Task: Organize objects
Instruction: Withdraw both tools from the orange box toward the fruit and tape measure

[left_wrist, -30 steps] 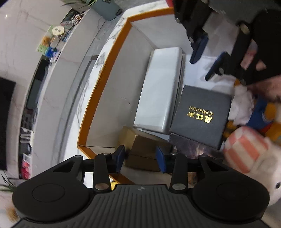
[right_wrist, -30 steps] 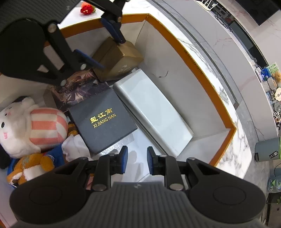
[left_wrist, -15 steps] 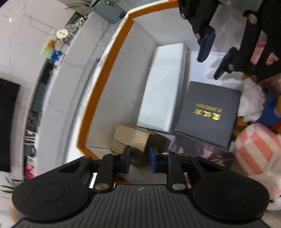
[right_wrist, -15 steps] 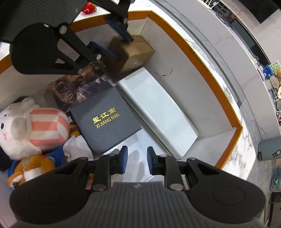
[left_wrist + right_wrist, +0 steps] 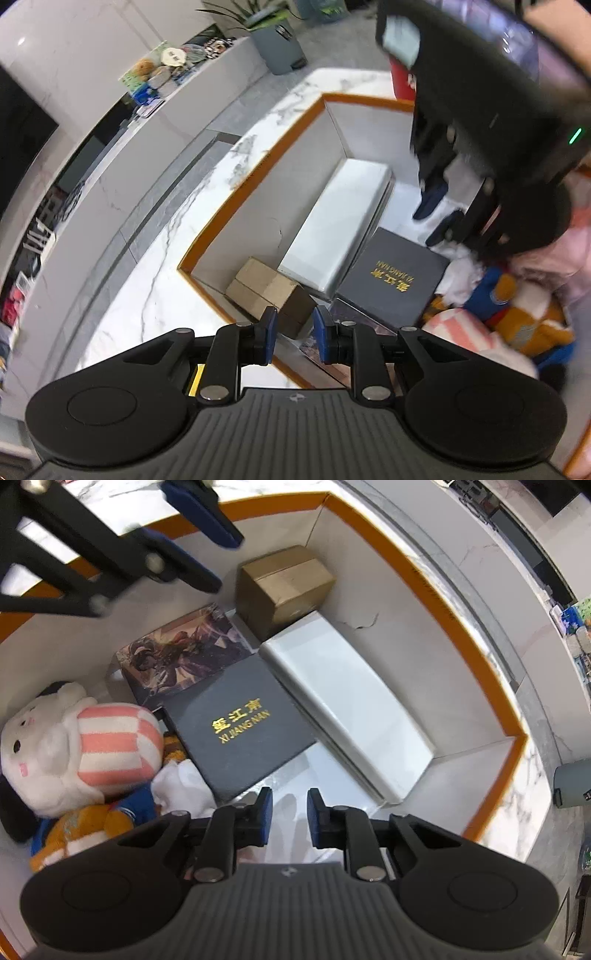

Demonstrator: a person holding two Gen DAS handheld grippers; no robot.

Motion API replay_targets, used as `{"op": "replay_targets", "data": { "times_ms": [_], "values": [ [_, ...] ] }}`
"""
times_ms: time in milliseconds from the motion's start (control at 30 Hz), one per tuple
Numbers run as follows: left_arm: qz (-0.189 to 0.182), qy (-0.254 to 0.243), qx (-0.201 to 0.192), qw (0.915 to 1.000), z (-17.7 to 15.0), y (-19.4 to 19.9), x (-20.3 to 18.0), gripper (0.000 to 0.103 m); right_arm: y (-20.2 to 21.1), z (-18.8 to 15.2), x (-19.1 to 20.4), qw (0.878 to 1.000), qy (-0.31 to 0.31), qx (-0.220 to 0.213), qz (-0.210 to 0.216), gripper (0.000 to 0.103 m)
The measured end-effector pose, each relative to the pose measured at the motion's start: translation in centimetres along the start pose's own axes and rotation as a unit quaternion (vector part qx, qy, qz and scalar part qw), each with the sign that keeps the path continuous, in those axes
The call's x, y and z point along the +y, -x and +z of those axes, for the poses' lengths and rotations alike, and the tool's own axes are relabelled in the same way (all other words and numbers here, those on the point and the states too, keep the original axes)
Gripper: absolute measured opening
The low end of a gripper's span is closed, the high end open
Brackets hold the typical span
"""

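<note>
Left gripper: our jaws stand narrow, nothing between them, hanging above the cardboard box.
Right gripper: our jaws are closing on empty air over the bin floor.
Orange-rimmed bin: cardboard box at 12 o'clock, white box toward 3, dark box centre, plush toy at 9.
Risk: we judge both grippers crowd one bin; reaching together, they could collide or nudge the boxes askew.

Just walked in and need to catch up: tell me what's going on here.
A person with two hand-held grippers is packing an orange-rimmed box. Inside lie a cardboard box, a white box, a dark box, an illustrated box and plush toys. The left gripper and right gripper, its jaws closing, both hover empty above them.
</note>
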State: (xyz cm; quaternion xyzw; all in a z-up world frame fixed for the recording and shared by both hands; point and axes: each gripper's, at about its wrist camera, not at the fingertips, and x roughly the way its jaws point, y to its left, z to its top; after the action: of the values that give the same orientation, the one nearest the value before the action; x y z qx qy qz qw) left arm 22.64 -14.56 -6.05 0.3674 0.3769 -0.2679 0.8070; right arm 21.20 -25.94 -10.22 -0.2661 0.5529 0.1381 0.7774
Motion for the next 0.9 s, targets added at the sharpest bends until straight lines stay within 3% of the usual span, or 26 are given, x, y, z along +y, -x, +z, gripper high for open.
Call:
{"op": "replay_targets", "data": {
  "times_ms": [133,433,767,867,900],
  "values": [
    [-0.002,0.017,-0.01,0.9998,-0.3,1.2,0.4,0.027,-0.6,0.5,1.1,1.0,0.005,0.014,0.002,0.008],
    [-0.007,0.06,-0.041,0.9973,-2.5,4.6,0.9,0.029,1.5,0.0,2.0,1.0,0.006,0.018,-0.025,0.009],
    [0.008,0.096,-0.06,0.9935,-7.2,9.8,2.2,0.033,7.9,1.7,4.9,0.997,-0.001,-0.052,-0.063,0.01],
    [0.007,0.118,-0.06,0.9911,-9.0,11.1,3.2,0.033,12.1,2.7,6.2,0.996,0.0,-0.073,-0.055,0.011],
    [0.006,0.128,-0.06,0.9899,-9.7,11.4,3.6,0.033,10.6,4.1,6.1,0.996,0.0,-0.078,-0.052,0.011]
  ]
}}
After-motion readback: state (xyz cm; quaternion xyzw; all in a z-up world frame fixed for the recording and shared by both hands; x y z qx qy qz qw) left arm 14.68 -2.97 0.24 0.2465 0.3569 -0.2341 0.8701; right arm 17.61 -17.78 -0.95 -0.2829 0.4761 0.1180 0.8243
